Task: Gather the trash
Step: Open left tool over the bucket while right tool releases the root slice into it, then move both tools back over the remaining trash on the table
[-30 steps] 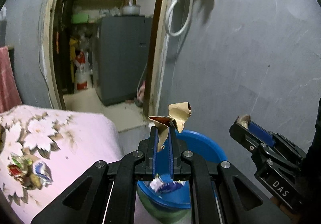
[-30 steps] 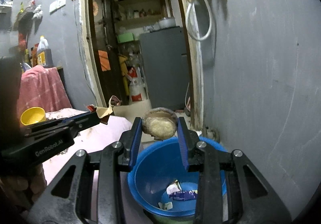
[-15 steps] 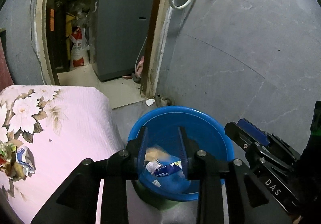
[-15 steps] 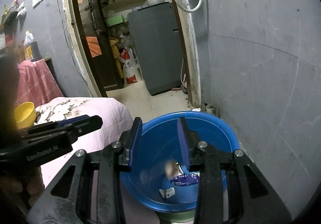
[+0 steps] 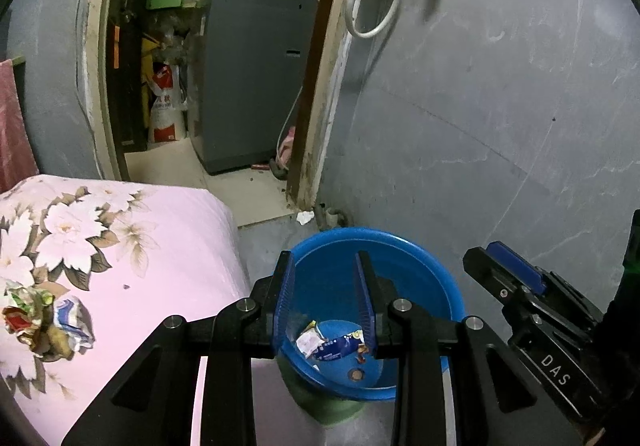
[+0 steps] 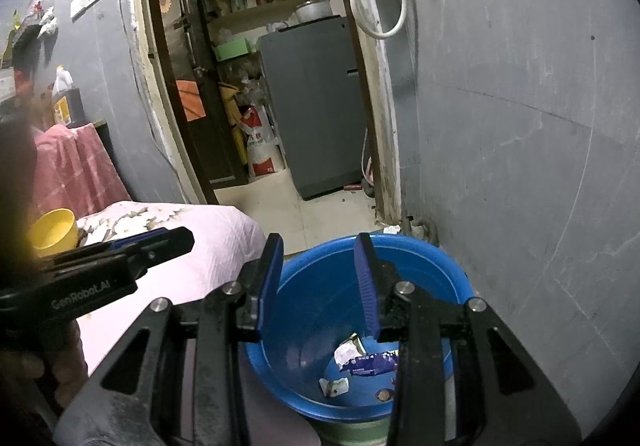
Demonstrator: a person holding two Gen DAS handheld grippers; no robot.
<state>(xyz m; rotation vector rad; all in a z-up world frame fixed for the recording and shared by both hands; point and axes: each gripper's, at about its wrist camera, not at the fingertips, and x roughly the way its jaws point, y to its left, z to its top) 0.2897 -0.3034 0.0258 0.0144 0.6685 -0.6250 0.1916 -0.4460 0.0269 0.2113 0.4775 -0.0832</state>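
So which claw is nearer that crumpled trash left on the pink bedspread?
Left. The left claw hangs open over the blue basin, beside the bedspread where the crumpled trash lies. The right claw sits further right, beyond it.

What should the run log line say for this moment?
left gripper: open, empty | right gripper: open, empty | blue basin: holds wrappers | crumpled wrappers: on bedspread

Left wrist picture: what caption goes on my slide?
Open left gripper over blue basin holding wrappers.
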